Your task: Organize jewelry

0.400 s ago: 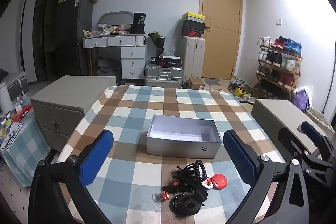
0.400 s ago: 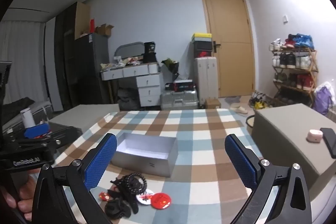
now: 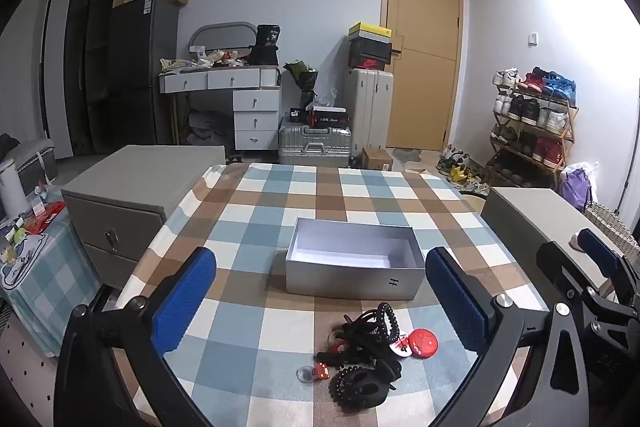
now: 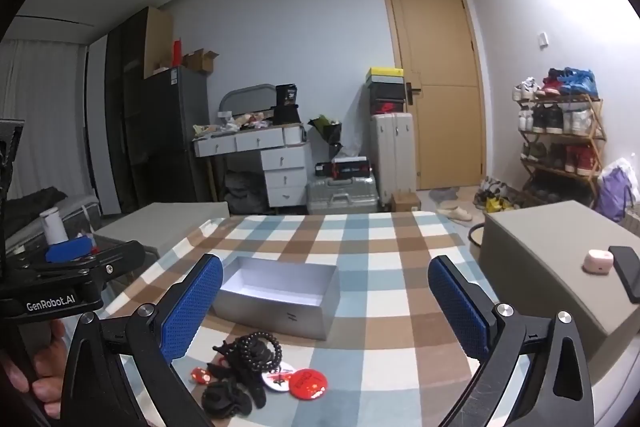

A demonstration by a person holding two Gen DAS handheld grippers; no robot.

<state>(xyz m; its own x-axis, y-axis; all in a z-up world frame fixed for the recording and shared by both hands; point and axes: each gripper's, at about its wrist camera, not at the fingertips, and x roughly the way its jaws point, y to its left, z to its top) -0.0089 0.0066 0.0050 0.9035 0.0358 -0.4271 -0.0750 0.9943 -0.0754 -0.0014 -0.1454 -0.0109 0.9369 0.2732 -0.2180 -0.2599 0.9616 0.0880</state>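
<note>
Jewelry pile [image 3: 366, 355]: tangle of black beaded bracelets and cords, one coil standing up at the top, a flatter black beaded loop at the near edge. A red round badge [image 3: 424, 338] and a smaller white one touch its right side; a small clear-and-red piece [image 3: 314, 373] lies just apart on its left. Everything sits on the checked table [image 3: 280, 211], below and between the left claw [image 3: 320, 303] pads, slightly right of centre. From the right claw [image 4: 326, 311] the same pile [image 4: 250, 351] lies low and left, near its left pad.

Silver box [image 3: 354, 267]: open, interior bare white as far as visible, straight ahead of the left claw, just beyond the pile; nothing placed in it yet.

Both claws released, blue pads wide apart, nothing held, both above the table.

Risks, as judgement:
- Strands interlock; closing on one loop likely drags neighbours along, and they may drop short of the box.
- Badges lie flat and thin; pads may slide over them or flick them across the cloth.
- The clear piece is small and may roll away if nudged.
- The two claws sit close; reaching for the pile together risks a knock.
- The cloth may bunch if the pads scrape it.
</note>
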